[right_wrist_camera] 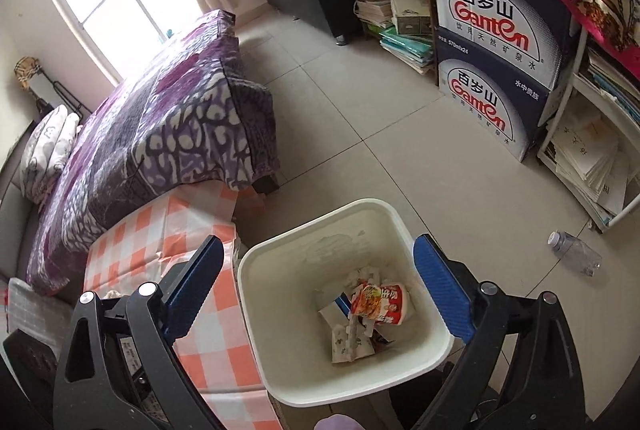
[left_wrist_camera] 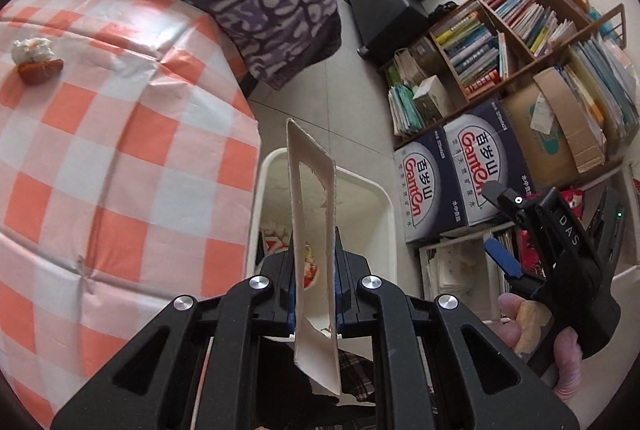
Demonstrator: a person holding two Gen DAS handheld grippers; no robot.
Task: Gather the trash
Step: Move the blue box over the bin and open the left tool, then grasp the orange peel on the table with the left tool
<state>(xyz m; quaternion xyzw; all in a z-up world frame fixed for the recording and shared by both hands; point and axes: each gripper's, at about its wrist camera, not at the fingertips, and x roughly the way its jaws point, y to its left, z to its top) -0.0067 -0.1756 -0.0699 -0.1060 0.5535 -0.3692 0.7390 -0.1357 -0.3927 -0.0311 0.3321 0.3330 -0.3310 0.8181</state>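
White paper tray [left_wrist_camera: 314, 230] pinched in left claw [left_wrist_camera: 314, 294] above bin [right_wrist_camera: 424, 350]; right claw [right_wrist_camera: 316, 294] spread empty

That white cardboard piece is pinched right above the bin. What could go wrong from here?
1. The left gripper pinches the flat white cardboard piece low down, so it stands tall and may tip past the white trash bin rim when released.
2. The crumpled tissue and brown scrap sit far back on the checked tablecloth and could be forgotten.
3. The clear plastic bottle on the floor might roll away if the open right gripper nudges it.
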